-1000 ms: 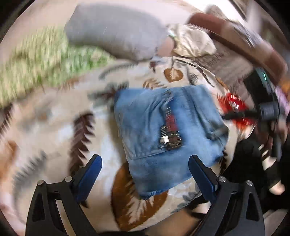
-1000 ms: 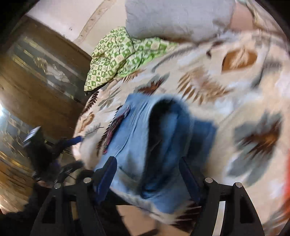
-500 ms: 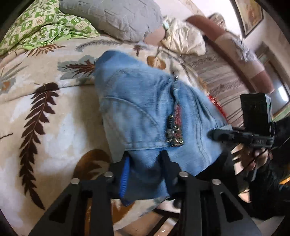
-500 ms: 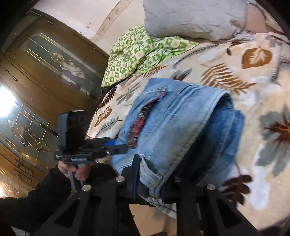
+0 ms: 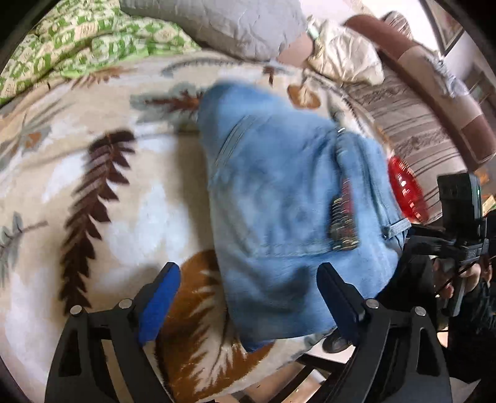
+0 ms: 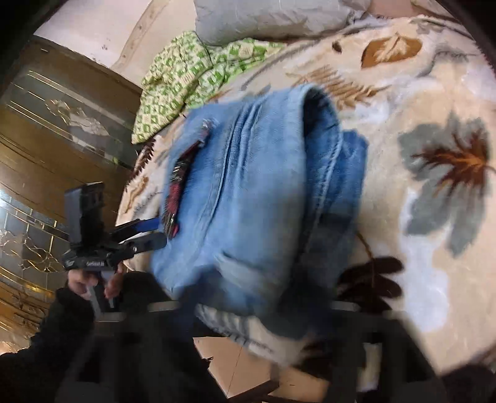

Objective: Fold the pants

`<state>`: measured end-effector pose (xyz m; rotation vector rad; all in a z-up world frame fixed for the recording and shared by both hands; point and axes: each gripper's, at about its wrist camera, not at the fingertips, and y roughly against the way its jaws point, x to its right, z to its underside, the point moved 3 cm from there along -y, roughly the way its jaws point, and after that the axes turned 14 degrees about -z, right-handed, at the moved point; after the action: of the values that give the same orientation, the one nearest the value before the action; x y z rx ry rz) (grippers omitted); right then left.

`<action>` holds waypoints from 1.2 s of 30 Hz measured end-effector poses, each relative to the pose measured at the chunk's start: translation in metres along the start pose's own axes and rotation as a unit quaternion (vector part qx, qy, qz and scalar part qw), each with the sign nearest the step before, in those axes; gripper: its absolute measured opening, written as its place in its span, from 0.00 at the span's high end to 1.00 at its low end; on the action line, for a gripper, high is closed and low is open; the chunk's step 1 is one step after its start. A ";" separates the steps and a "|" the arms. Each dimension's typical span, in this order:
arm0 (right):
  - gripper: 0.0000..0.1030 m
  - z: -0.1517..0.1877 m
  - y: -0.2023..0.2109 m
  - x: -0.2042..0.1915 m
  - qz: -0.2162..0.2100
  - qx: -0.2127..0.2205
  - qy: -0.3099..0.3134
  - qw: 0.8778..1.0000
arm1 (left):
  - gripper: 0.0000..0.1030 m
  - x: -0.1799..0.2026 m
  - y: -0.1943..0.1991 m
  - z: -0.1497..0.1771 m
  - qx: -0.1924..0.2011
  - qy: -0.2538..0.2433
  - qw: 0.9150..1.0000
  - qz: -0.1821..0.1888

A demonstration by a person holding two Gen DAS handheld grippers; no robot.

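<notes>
Folded light-blue jeans (image 5: 288,204) lie in a thick bundle near the front edge of the leaf-patterned blanket (image 5: 102,192); they also show in the right wrist view (image 6: 257,198), with the folded layers open on the right side. My left gripper (image 5: 248,294) is open, its fingers standing either side of the bundle's near end. My right gripper (image 6: 248,338) is blurred at the bottom of its view, close to the bundle's near edge; its jaws look spread apart. The left gripper also shows in the right wrist view (image 6: 145,232), open.
A grey pillow (image 5: 235,21) and a green patterned cloth (image 5: 77,46) lie at the far side of the bed. A red object (image 5: 403,192) and a striped sofa (image 5: 427,124) are to the right. A wooden glass-panelled door (image 6: 46,139) stands left.
Both grippers were shut on the near edge of the jeans half a second ago. Now the left is open and drawn back, and the right has blurred and let go.
</notes>
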<state>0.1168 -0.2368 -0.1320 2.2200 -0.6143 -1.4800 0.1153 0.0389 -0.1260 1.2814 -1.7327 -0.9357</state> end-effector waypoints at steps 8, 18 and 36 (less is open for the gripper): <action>0.12 -0.019 0.016 0.045 -0.041 0.052 -0.111 0.992 | 0.03 -0.004 -0.028 -0.045 -0.018 0.031 0.999 0.021; 0.34 -0.019 -0.026 0.044 -0.025 0.049 -0.091 0.994 | 0.30 -0.007 -0.060 -0.038 -0.049 0.053 0.993 0.095; 0.68 -0.119 -0.033 -0.011 0.027 0.078 0.049 0.995 | 0.72 -0.019 -0.030 -0.111 0.045 0.012 0.998 0.045</action>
<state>0.2279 -0.1932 -0.0995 2.3579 -0.7750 -1.3295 0.2304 0.0384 -0.1076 1.2547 -1.8162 -0.7956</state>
